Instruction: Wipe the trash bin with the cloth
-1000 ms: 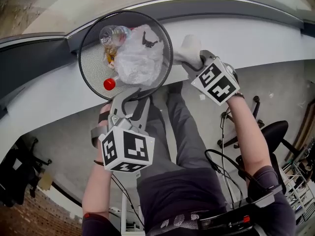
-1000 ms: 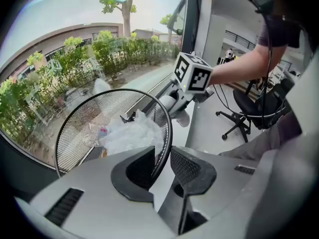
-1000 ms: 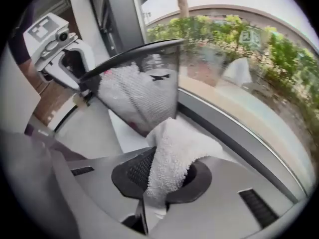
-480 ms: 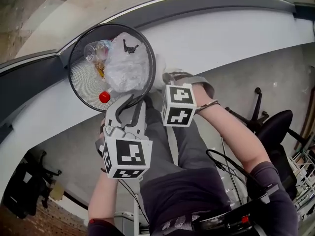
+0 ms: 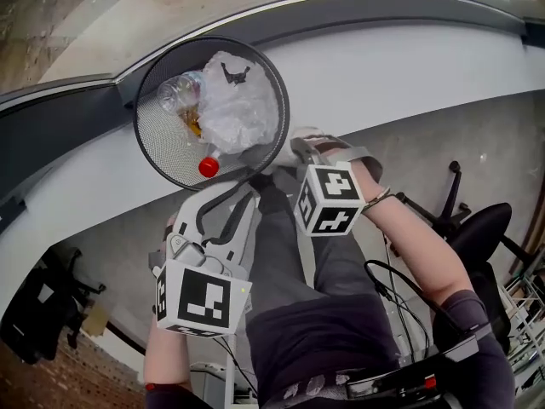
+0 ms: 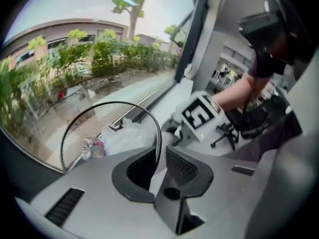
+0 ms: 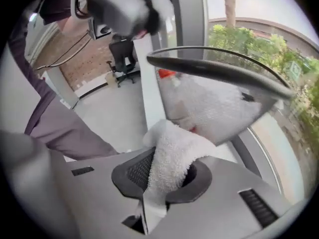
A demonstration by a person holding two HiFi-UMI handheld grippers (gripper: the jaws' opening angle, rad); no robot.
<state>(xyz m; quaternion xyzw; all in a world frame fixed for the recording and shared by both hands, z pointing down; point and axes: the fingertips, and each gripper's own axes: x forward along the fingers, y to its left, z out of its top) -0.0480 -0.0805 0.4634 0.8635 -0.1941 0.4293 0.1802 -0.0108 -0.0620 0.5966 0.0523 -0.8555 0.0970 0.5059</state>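
Ledge [image 5: 409, 66]; bin rim [image 6: 159, 133] in just-closed left jaws, cloth [image 7: 172, 158] in right

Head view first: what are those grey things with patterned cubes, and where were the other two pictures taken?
A person holds a two-jaw tool in each hand; the cubes belong to them. The head view looks down from the person's head; the other cameras ride on the tools. The left tool has just been closing its jaws on the rim of the wire-mesh trash bin, which holds a plastic bag and a red-capped bottle. The right tool clamps a white cloth. Nearby runs a white window ledge.
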